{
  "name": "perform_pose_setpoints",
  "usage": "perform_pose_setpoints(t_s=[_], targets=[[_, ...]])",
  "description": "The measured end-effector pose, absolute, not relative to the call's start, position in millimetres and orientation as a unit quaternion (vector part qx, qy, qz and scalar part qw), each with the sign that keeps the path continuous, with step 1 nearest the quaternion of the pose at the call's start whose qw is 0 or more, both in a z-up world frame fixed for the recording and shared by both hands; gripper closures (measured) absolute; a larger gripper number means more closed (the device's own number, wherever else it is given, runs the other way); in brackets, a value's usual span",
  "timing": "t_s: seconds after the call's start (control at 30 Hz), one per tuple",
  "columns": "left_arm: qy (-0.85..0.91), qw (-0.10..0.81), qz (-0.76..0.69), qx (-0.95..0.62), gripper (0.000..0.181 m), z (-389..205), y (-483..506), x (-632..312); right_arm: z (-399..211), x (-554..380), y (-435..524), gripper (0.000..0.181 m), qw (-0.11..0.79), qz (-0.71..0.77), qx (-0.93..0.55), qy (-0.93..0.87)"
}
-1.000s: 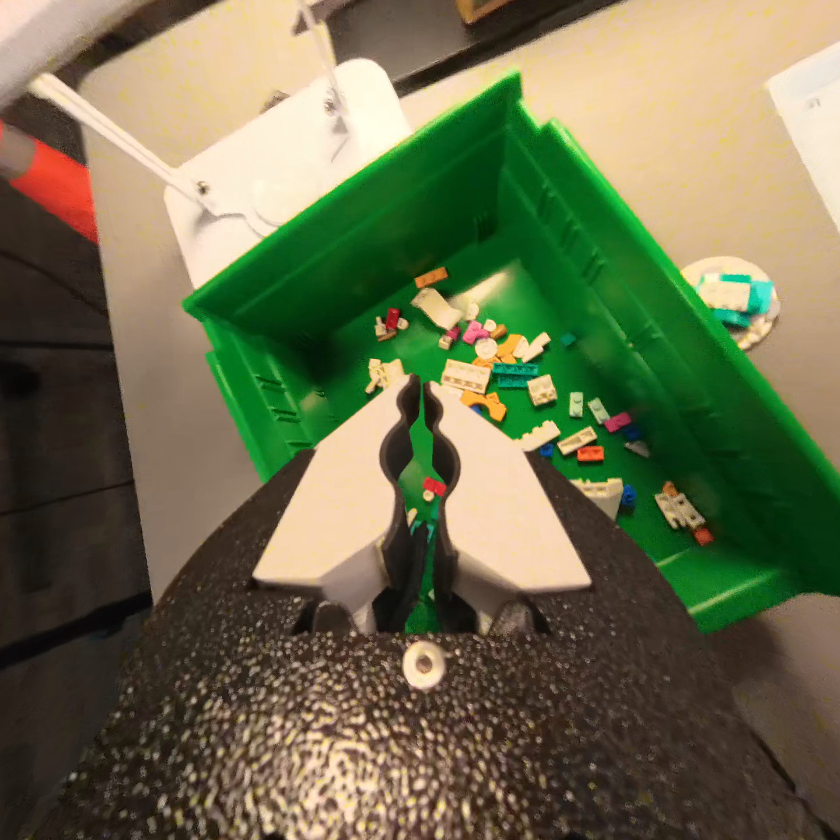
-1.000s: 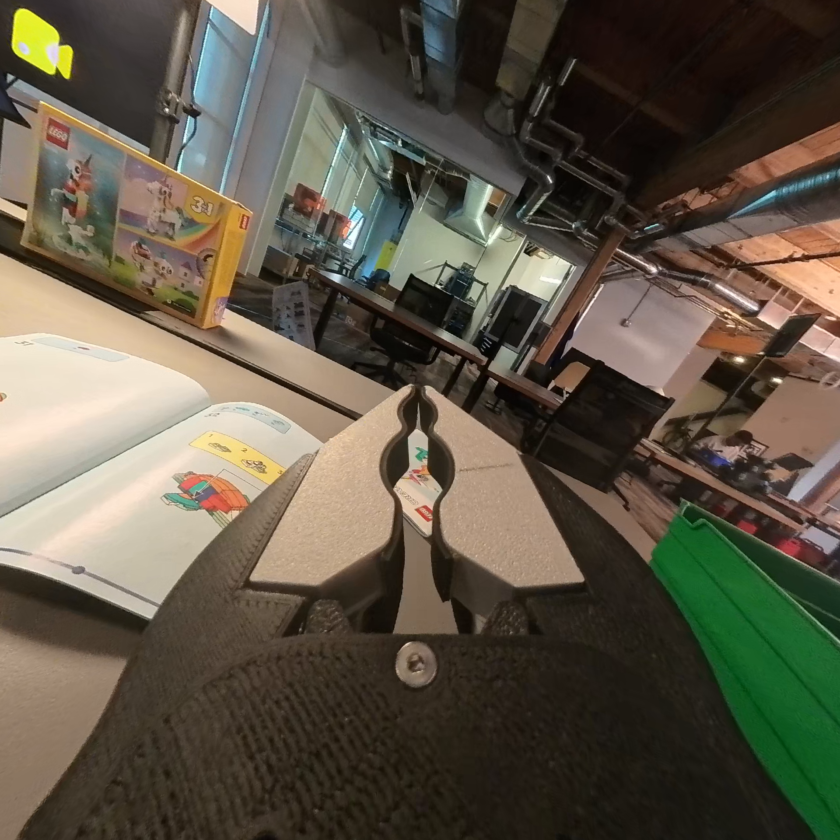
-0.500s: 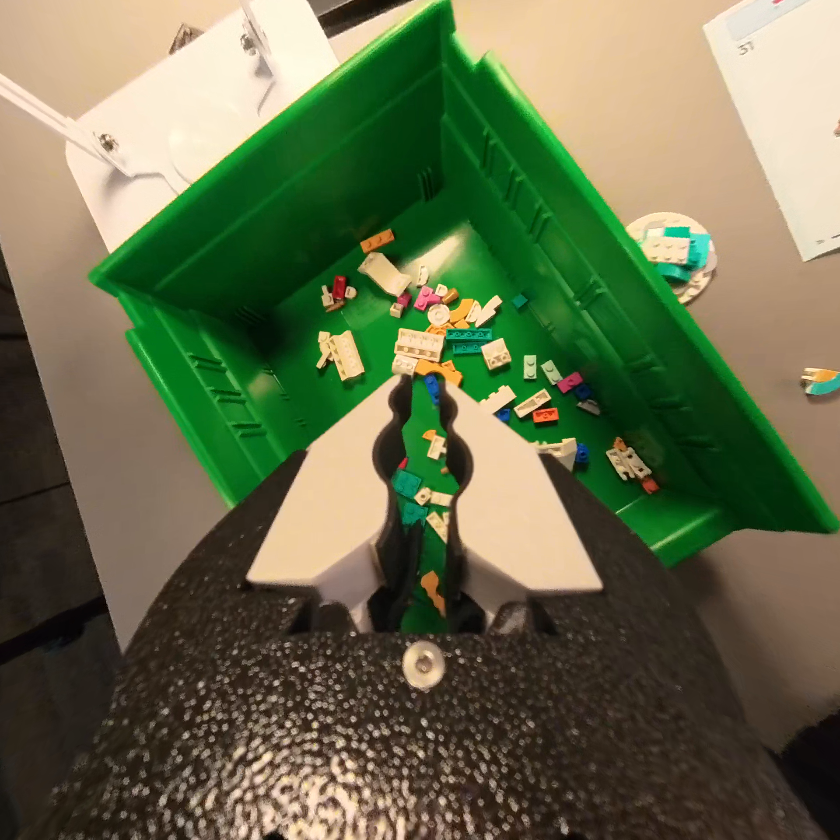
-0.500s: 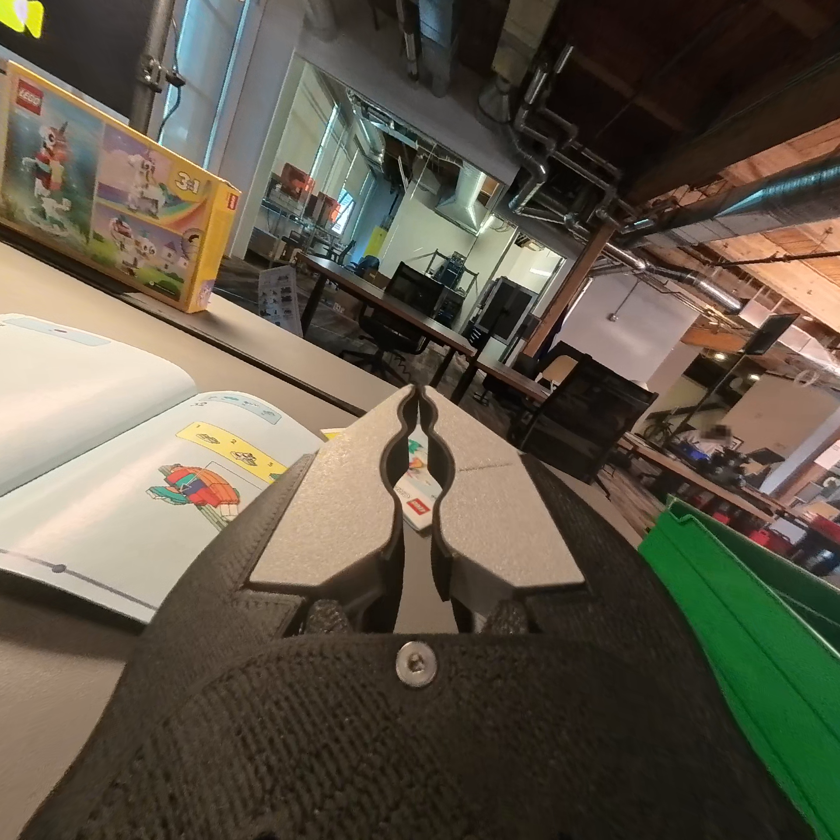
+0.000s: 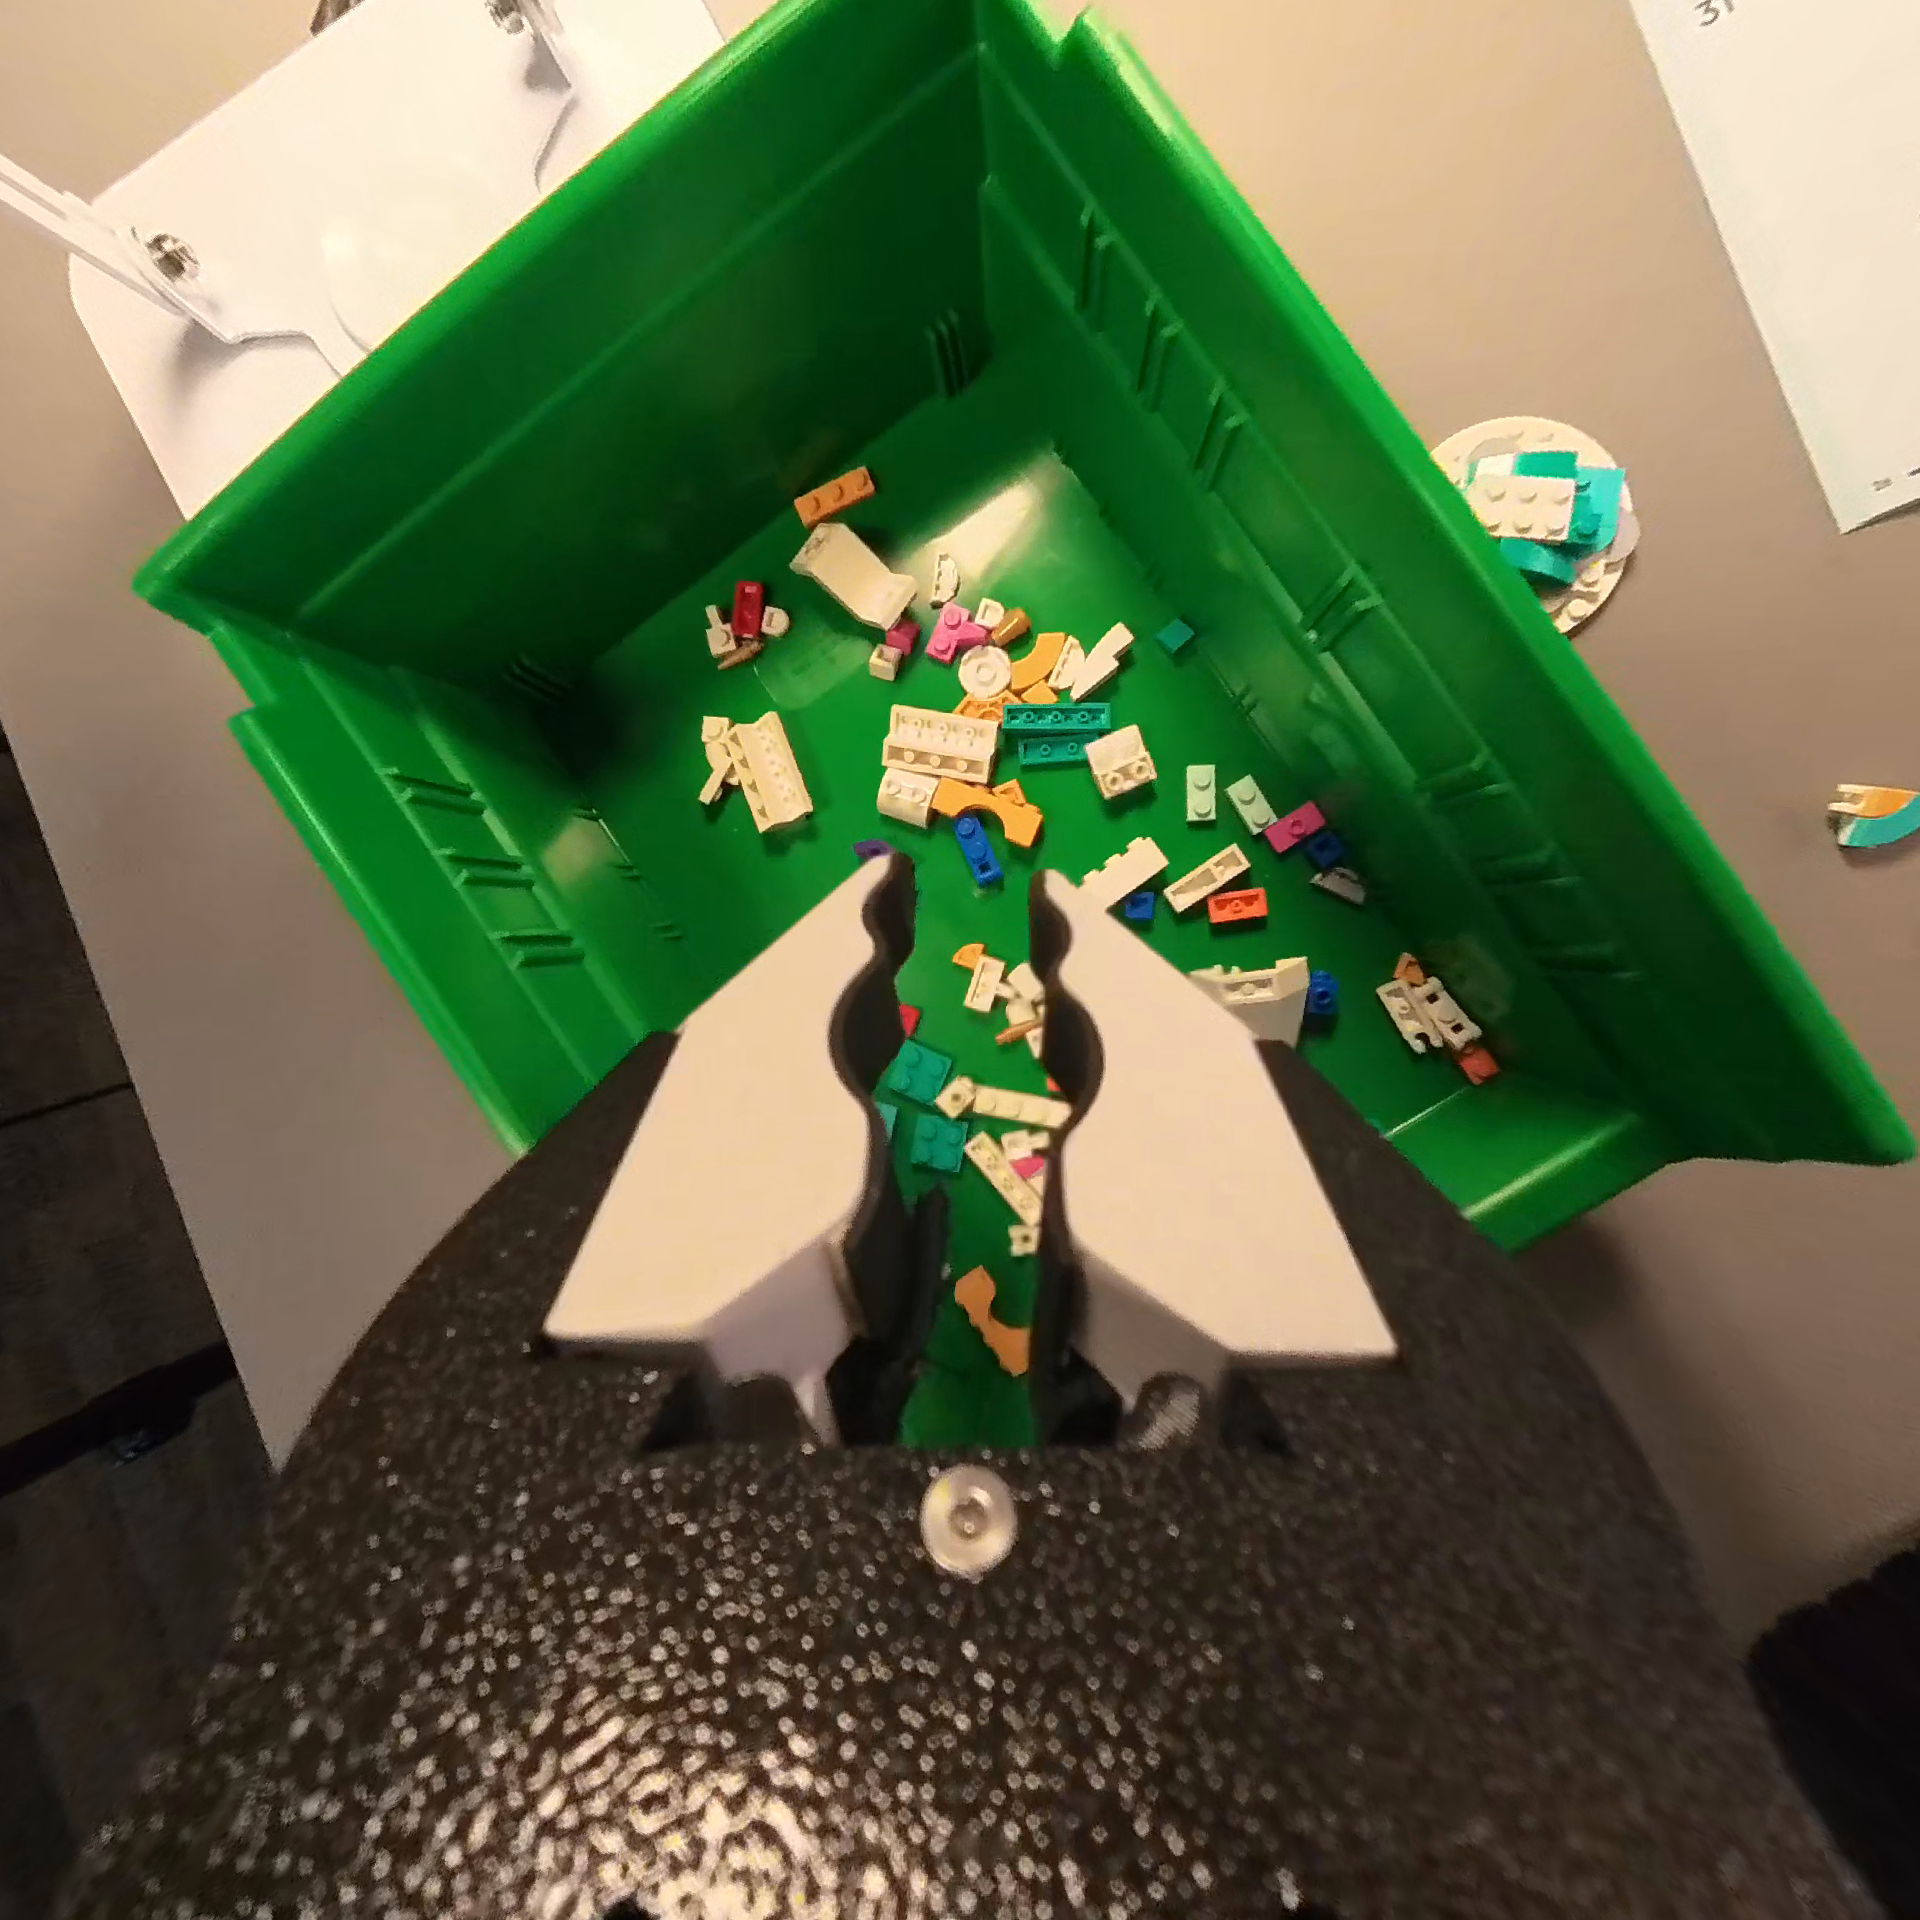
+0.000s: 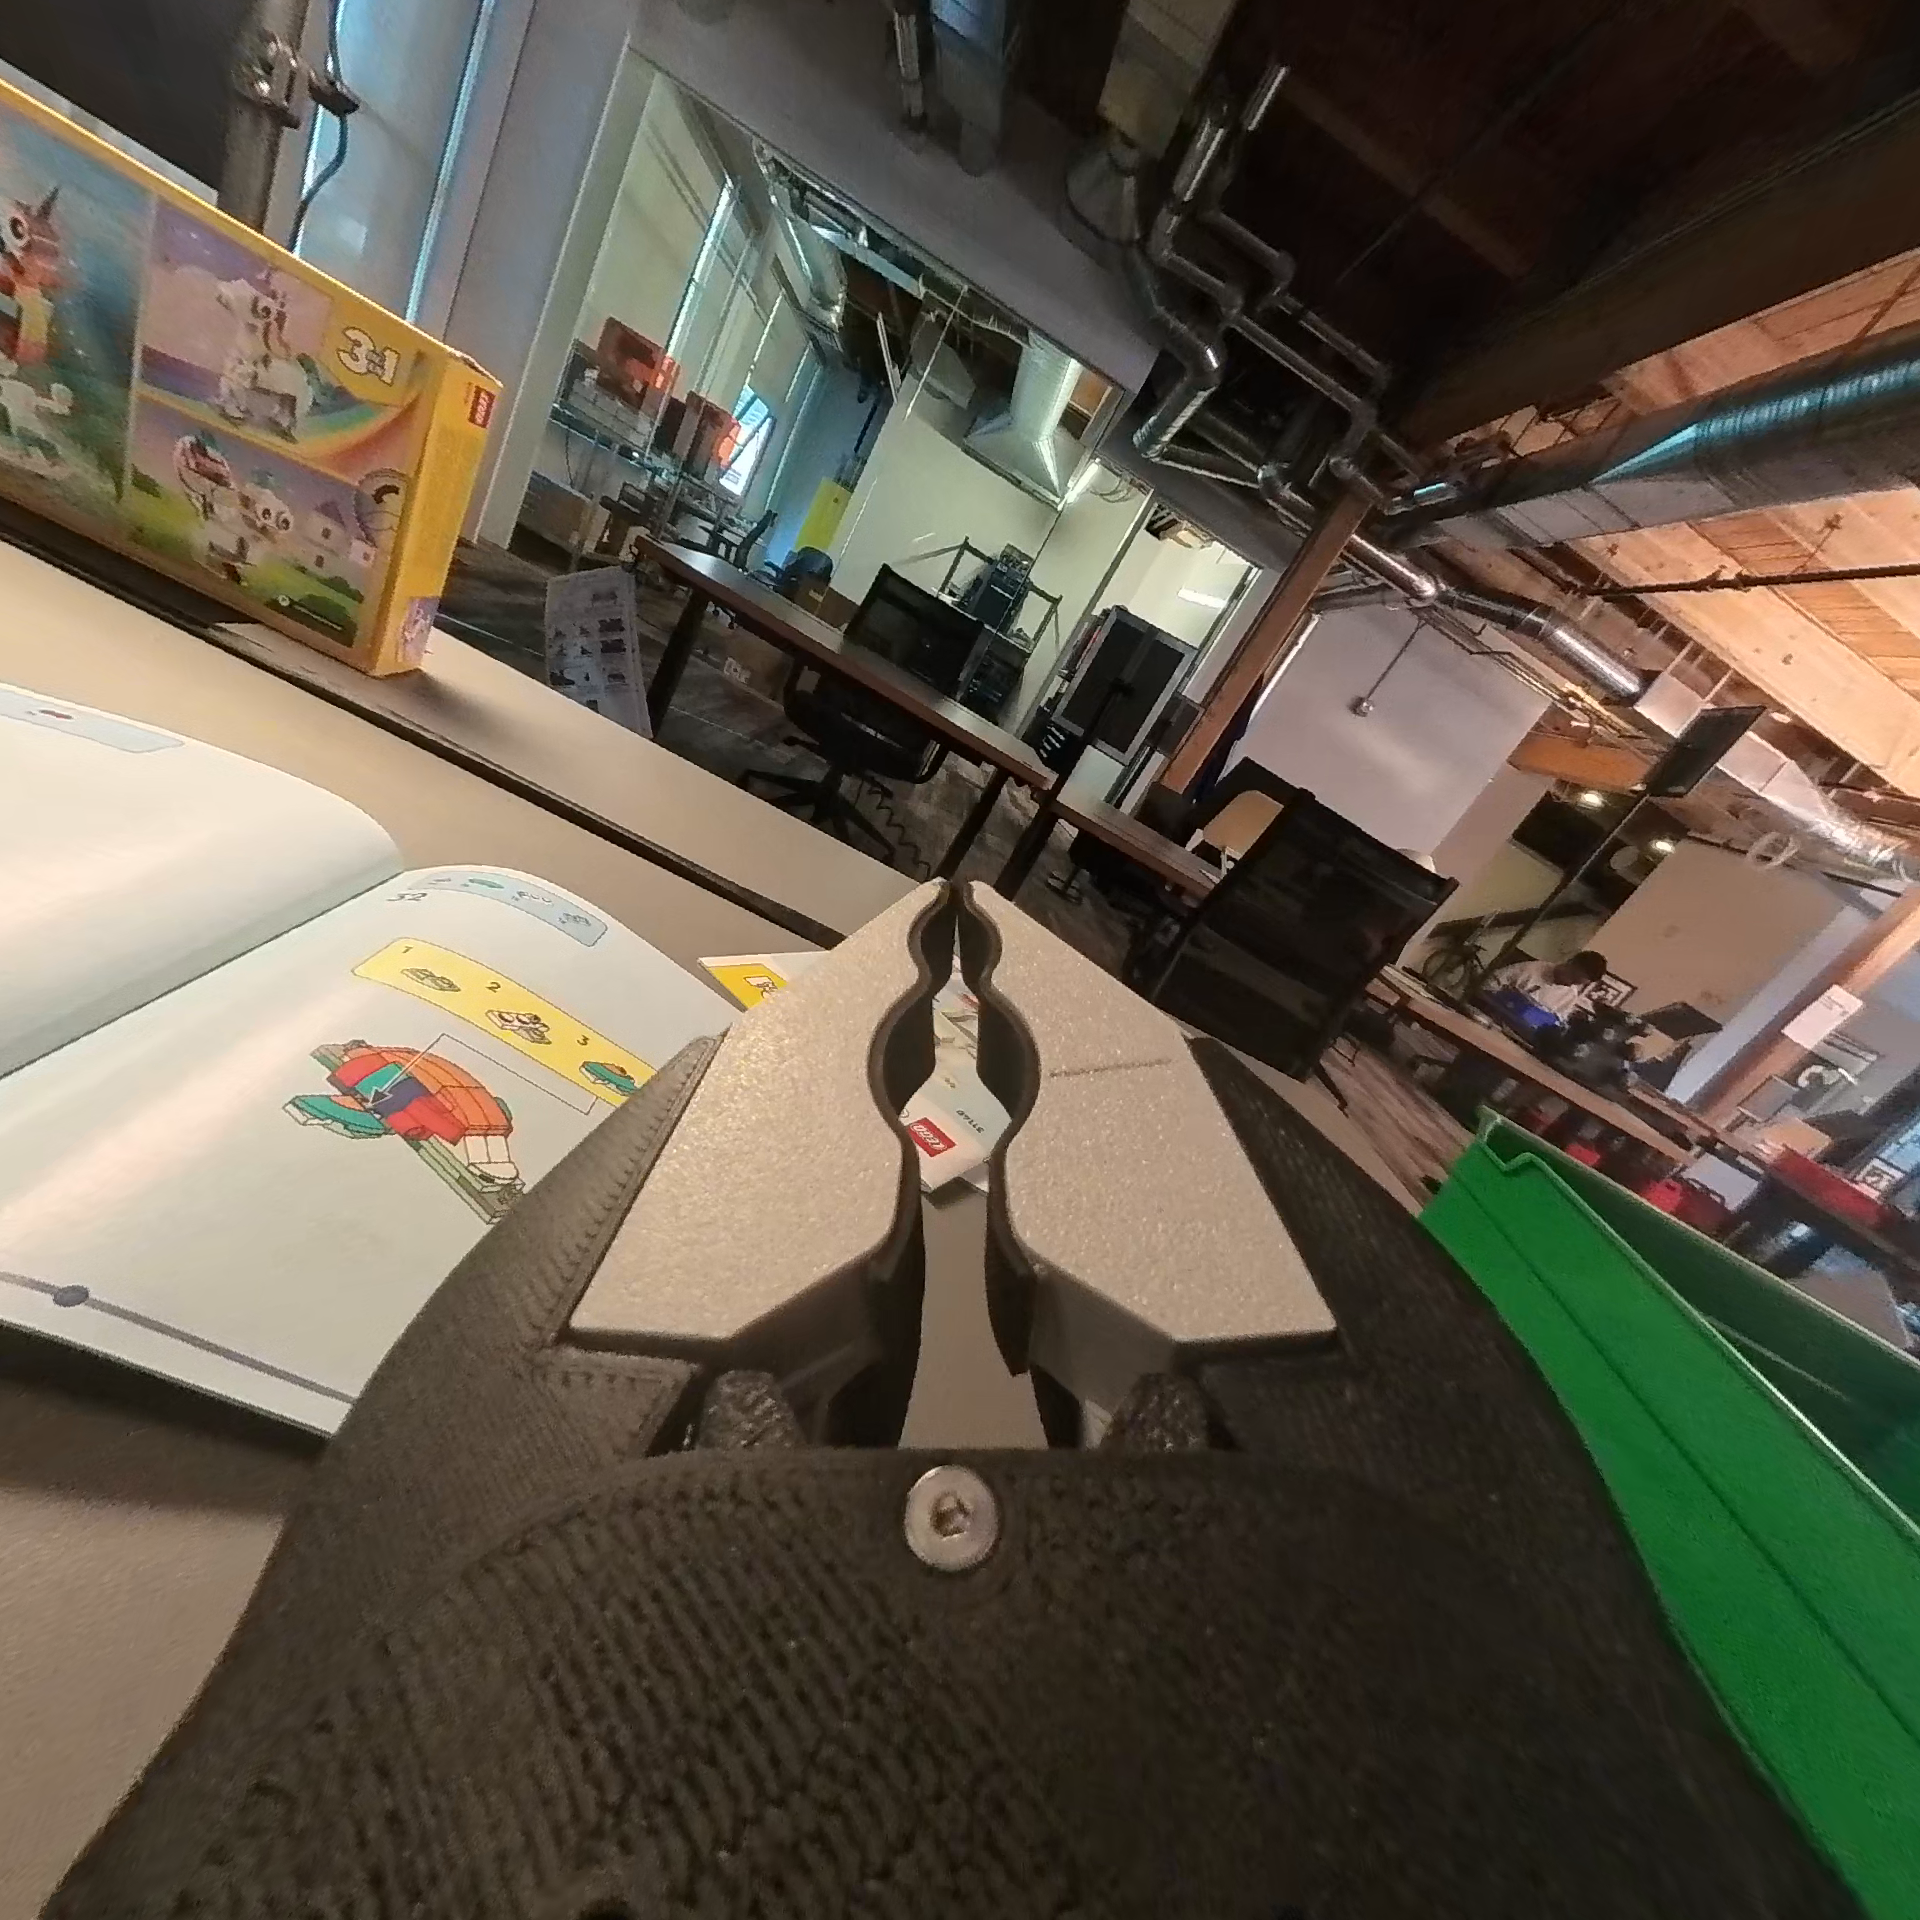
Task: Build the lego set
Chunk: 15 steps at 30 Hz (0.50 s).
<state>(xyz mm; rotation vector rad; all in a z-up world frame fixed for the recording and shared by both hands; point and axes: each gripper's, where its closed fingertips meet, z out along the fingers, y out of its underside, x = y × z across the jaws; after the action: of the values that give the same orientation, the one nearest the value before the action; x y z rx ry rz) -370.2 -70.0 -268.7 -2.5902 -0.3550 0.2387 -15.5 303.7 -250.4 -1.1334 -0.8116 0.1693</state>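
Observation:
My left gripper (image 5: pixel 971 873) is open and empty, held above a green bin (image 5: pixel 644 343) that holds several loose lego pieces (image 5: pixel 956 748) in white, orange, teal, pink, blue and red. A small blue piece (image 5: pixel 977 850) lies just beyond the fingertips. A partly built round white and teal model (image 5: pixel 1538 520) sits on the table to the right of the bin. My right gripper (image 6: pixel 956 902) is shut and empty, low over the table, pointing past an open instruction booklet (image 6: pixel 312 1039).
A white stand base (image 5: pixel 343 208) sits behind the bin. A small teal and orange curved piece (image 5: pixel 1875 816) lies on the table at far right. The booklet's corner (image 5: pixel 1818 229) shows at top right. A yellow lego box (image 6: pixel 239 436) stands behind the booklet. The bin's wall (image 6: pixel 1704 1403) is to the right. The left gripper's tips are roughly 50 cm from the right gripper's.
My left gripper has opened from nearly shut and risen above the bin, which now shows more fully. The right gripper has stayed shut, shifting slightly right.

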Motion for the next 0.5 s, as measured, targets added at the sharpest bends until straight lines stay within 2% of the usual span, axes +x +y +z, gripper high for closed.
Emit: perform_pose_setpoints(t_s=[0.03,0.13,0.5], targets=[[-0.132,0.255,0.097,-0.953,0.164,-267,-72,-372,-250,-15,304,0.181,0.763,0.078,-0.521,-0.373],[-0.135,0.268,0.107,-0.948,0.169,-259,-74,-373,-251,-16,304,0.181,0.763,0.078,-0.521,-0.374],[-0.145,0.26,0.1,-0.949,0.167,-262,-82,-372,-251,-16,304,0.181,0.763,0.078,-0.52,-0.376]])
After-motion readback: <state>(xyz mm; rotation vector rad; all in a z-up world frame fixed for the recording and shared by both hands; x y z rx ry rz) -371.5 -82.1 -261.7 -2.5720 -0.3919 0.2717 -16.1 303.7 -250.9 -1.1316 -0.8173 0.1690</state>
